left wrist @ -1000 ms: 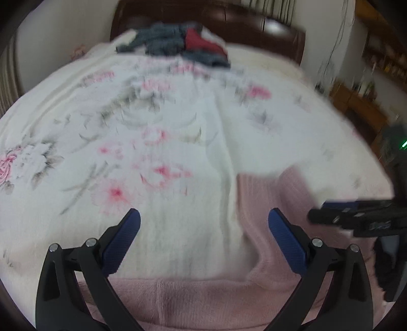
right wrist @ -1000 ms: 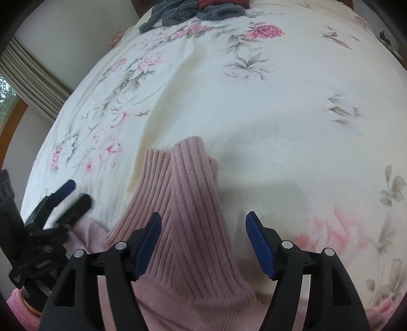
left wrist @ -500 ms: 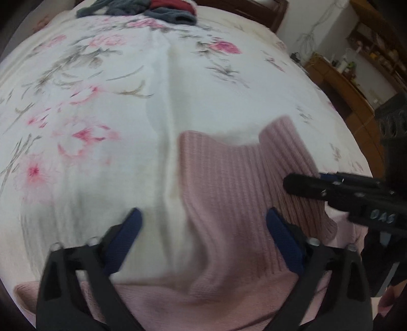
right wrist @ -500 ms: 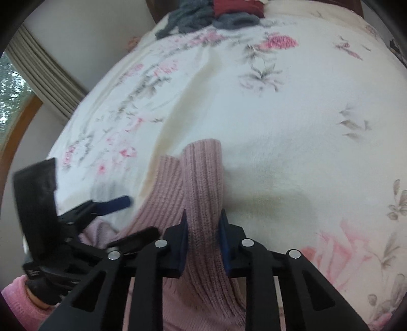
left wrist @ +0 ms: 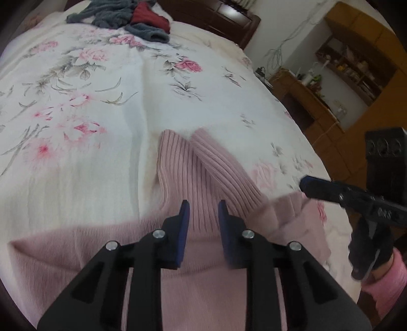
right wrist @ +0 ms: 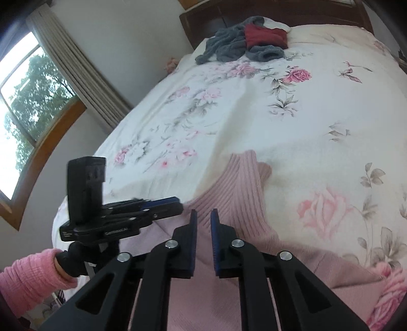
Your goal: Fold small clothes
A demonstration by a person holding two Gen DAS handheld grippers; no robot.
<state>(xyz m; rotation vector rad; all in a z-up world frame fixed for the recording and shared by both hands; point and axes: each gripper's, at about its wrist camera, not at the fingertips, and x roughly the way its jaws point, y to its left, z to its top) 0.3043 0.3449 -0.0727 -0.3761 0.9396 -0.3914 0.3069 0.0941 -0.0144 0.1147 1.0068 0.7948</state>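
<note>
A pink ribbed sweater [left wrist: 203, 173] lies on the floral bedspread [left wrist: 101, 89], its ribbed collar pointing up the bed. My left gripper [left wrist: 203, 219] is shut on a fold of knit at the base of the collar. In the right wrist view the same pink sweater [right wrist: 244, 193] runs between the fingers of my right gripper [right wrist: 204, 216], which is shut on it close beside the left gripper [right wrist: 175, 203]. The right gripper [left wrist: 309, 183] shows at the right edge of the left wrist view, held by a hand in a pink sleeve [left wrist: 389, 280].
A pile of grey and red clothes [right wrist: 244, 45] sits at the head of the bed by the dark headboard [left wrist: 216, 17]. Wooden shelves and a cabinet [left wrist: 318, 107] stand beyond the right side. A curtained window [right wrist: 25, 101] is on the left.
My left gripper went from wide open to shut on the sweater. My right gripper shut half a second ago and stays shut. Both shifted along the collar.
</note>
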